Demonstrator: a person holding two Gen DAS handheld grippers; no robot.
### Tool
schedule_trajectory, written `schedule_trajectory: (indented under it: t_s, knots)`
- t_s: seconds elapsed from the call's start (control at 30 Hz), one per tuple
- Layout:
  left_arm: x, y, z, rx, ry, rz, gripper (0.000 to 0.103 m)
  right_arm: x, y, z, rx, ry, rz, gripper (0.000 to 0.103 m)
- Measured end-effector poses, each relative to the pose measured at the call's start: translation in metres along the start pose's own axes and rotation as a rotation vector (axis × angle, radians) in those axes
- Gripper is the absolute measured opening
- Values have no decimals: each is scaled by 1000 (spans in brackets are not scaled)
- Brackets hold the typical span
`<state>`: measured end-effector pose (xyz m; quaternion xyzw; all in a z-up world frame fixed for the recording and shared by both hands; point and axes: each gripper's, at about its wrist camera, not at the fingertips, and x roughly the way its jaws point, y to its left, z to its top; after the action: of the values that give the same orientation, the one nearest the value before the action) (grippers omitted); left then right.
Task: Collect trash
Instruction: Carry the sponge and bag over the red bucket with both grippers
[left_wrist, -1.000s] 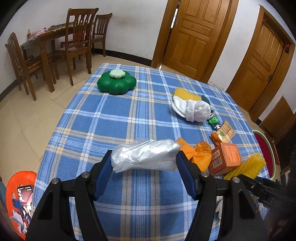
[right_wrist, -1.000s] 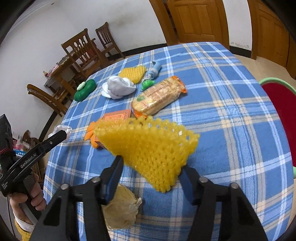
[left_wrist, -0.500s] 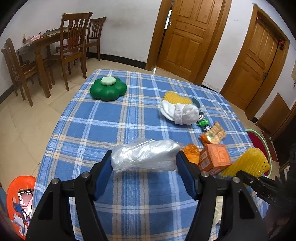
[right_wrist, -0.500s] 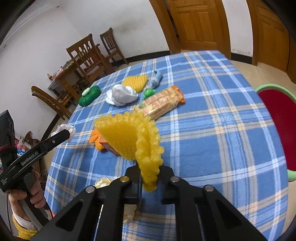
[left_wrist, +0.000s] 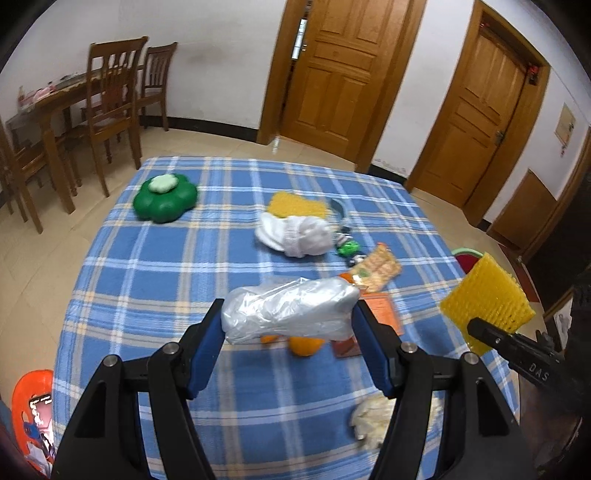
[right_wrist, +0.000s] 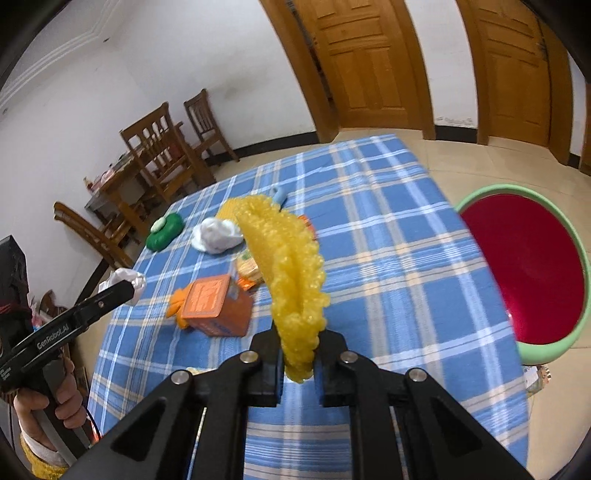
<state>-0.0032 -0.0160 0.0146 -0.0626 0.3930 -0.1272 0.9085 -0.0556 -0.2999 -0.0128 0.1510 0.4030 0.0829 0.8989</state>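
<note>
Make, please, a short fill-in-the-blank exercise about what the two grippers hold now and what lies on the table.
1. The left gripper is shut on a crumpled clear ____ bag.
2. The right gripper pinches a ____ foam net between its jaws.
3. The tablecloth has a blue ____ pattern.
4. The box standing on the cloth is ____ in colour.

Missing words: plastic; yellow; checked; orange

The room was evenly and softly lit, with only faint shadows under things on the tablecloth (left_wrist: 155, 266). Both fisheye views bent the doors (right_wrist: 369, 62) and walls and darkened to black at the corners. Slight motion blur softened the cloth's checks and the far chairs (left_wrist: 110, 92).
</note>
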Motion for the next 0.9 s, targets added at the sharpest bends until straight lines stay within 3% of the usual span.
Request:
schedule_trajectory:
  t_s: [0.9]
  knots:
    - [37,-140,21,239,71,-184,68,-49,-106,5,221,-114,-167,14]
